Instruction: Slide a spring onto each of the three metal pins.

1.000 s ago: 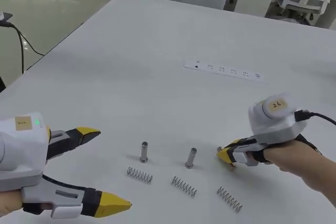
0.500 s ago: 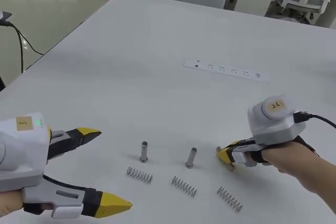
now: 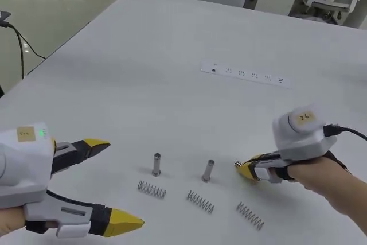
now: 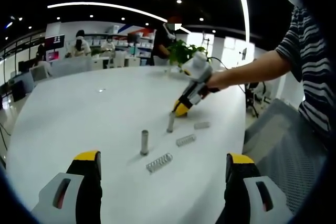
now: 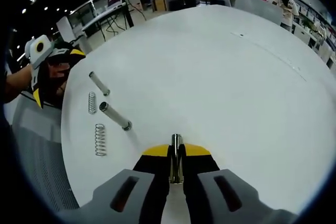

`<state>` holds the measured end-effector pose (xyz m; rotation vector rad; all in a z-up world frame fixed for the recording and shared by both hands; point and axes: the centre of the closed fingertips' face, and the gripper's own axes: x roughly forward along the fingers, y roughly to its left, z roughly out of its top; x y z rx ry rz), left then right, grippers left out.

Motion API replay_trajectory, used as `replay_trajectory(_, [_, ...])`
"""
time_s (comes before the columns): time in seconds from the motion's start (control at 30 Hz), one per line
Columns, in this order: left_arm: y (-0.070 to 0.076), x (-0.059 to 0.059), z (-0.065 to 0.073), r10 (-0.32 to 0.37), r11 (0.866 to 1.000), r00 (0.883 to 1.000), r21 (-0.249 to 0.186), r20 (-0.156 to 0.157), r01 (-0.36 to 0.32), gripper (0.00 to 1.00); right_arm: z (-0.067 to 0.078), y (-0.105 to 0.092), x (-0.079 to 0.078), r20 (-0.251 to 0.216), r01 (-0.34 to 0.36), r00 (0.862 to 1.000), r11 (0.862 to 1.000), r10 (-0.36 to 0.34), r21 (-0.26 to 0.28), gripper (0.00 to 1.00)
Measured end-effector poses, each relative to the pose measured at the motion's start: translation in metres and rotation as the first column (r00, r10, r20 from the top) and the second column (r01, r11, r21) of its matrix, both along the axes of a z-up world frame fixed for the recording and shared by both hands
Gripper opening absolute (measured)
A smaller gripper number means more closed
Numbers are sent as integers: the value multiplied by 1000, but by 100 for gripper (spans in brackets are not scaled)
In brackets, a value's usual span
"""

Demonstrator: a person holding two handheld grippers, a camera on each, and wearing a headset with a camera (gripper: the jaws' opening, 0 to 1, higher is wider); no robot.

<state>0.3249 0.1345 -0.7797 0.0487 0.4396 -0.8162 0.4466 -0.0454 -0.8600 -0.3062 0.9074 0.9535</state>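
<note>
Pin (image 5: 176,141) inside right claw (image 5: 176,153)

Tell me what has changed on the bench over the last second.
Nothing visibly changed; the small shift of the picture is the headset camera's. The right gripper stays shut on the third pin, the left gripper stays open and idle, and the left pin, the middle pin, the left spring, the middle spring and the right spring rest where they were.
</note>
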Motion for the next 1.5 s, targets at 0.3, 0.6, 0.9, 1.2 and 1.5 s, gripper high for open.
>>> replay_trajectory(0.3, [-2, 1, 0, 0, 1000, 1000, -1, 0, 0, 96, 6, -6, -9, 18, 0, 1000, 1000, 0, 31, 5])
replay_trajectory(0.6, [-3, 2, 2, -4, 1000, 1000, 2, 5, 4, 96, 15, -11, -14, 38, 27, 999, 996, -30, 86, 5])
replay_trajectory(0.9, [-1, 0, 5, 1, 1000, 1000, 3, 7, -1, 96, 23, -11, -19, 65, 23, 997, 992, -31, 126, 5])
replay_trajectory(1.2, [-4, -1, 6, -5, 1000, 1000, 2, 9, 5, 96, 31, -9, -20, 93, 17, 995, 988, -31, 153, 5])
replay_trajectory(1.5, [-3, 0, 9, 1, 1000, 1000, 0, 12, -1, 96, 30, -8, -21, 106, 13, 994, 988, -30, 157, 5])
